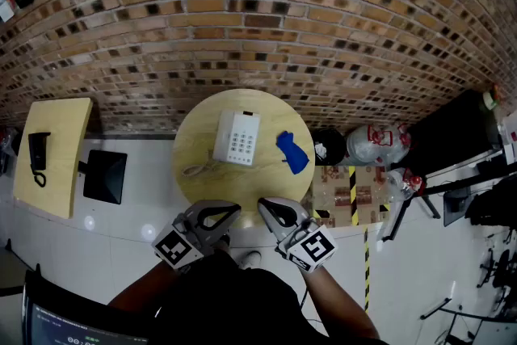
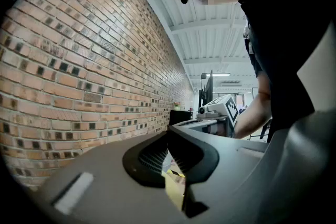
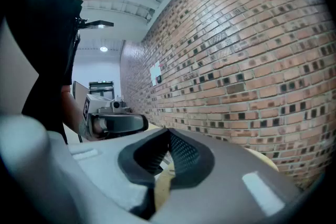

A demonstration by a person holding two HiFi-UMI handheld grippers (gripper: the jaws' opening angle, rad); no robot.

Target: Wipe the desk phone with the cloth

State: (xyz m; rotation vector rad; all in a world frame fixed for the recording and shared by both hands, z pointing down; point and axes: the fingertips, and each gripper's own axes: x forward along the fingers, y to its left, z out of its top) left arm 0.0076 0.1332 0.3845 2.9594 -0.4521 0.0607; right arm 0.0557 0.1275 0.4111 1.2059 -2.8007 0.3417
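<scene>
A white desk phone lies on the round wooden table, its curly cord trailing toward the near left. To its right on the same table lies a crumpled blue cloth. Both grippers hover at the table's near edge, apart from phone and cloth. My left gripper points right and my right gripper points left, their tips close together. Each has its jaws shut with nothing between them, as the left gripper and the right gripper show in their own views.
A brick wall stands behind the table. At left are a rectangular wooden table with a black phone and a black stool. At right sit a black bin, a cardboard box, plastic bags and a black desk.
</scene>
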